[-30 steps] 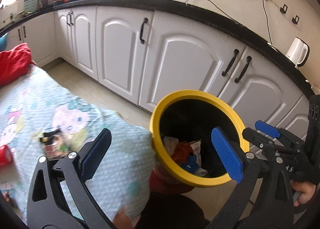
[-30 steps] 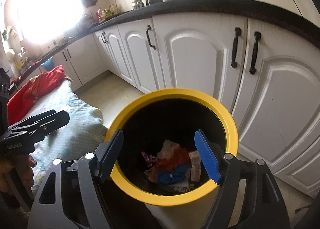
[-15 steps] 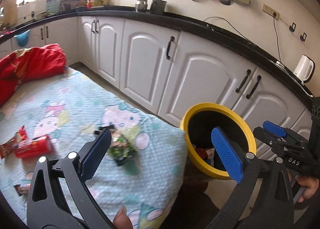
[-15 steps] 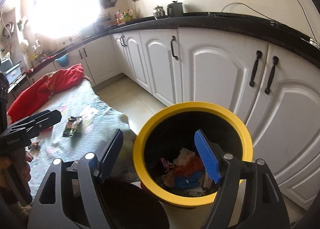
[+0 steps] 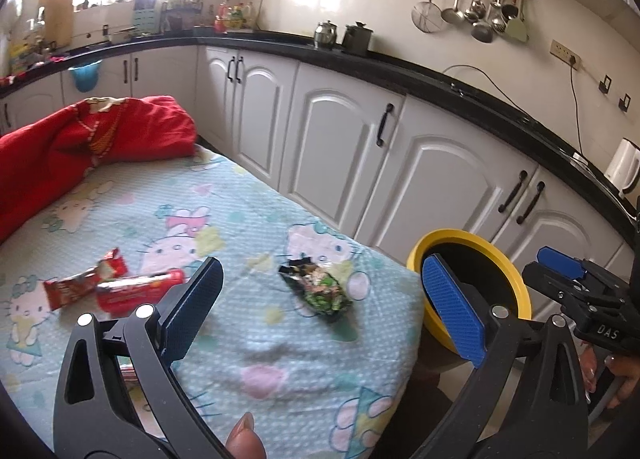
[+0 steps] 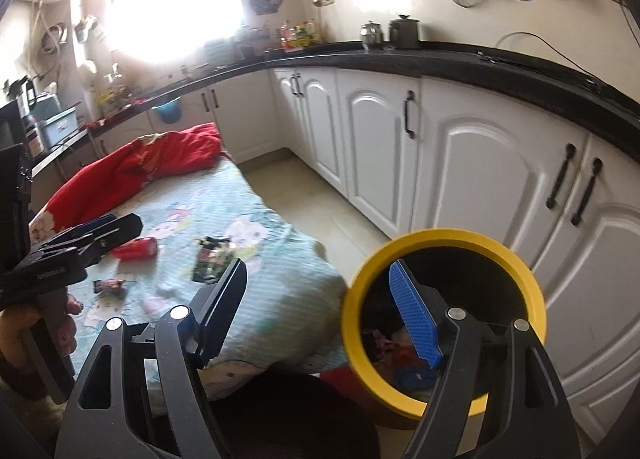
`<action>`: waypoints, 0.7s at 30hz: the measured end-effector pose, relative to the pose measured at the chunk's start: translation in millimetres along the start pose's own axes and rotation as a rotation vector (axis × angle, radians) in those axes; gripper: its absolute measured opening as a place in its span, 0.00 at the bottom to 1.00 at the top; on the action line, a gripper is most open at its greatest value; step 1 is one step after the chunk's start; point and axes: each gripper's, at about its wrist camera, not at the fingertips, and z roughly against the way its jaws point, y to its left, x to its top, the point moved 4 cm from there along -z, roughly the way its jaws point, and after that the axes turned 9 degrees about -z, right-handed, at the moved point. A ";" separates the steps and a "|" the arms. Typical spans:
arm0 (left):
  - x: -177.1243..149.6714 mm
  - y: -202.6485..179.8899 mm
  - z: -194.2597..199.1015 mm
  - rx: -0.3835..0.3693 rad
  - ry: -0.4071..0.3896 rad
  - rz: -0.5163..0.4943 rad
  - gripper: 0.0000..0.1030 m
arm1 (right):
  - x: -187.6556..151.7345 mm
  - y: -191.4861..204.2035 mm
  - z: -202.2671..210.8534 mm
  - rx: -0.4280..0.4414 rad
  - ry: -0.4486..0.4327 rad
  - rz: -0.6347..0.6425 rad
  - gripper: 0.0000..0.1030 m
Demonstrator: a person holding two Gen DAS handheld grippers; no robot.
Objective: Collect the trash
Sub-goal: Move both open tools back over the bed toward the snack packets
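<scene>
A yellow-rimmed bin [image 5: 468, 237] [image 6: 444, 243] with wrappers inside stands on the floor beside a bed with a pale blue cartoon sheet [image 5: 248, 343] [image 6: 280, 299]. On the sheet lie a dark green wrapper [image 5: 318, 291] [image 6: 210, 259], red wrappers [image 5: 116, 289] [image 6: 134, 249] and a small dark wrapper [image 6: 110, 285]. My left gripper [image 5: 320, 307] hovers open over the sheet, nothing between its fingers. My right gripper [image 6: 320, 307] is open and empty, its blue pad above the bin's rim. Each gripper shows at the edge of the other's view.
A red blanket [image 5: 80, 139] is heaped at the bed's far end. White cabinets [image 5: 440, 179] under a black counter run behind the bin, with a strip of floor [image 6: 320, 211] between them and the bed. A white kettle [image 5: 622, 167] stands on the counter.
Both grippers have pulled back and swung left from over the bin toward the bed. The bin now sits lower right, and the wrappers on the sheet have come into view.
</scene>
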 end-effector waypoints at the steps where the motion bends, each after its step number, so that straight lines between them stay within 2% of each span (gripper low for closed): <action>1: -0.6 3.6 2.3 0.005 -0.002 0.003 0.89 | 0.7 3.4 -0.2 0.007 0.001 0.003 0.69; 21: -15.4 73.1 36.1 0.114 -0.022 0.062 0.89 | 1.6 89.3 -23.8 0.121 0.041 0.109 0.69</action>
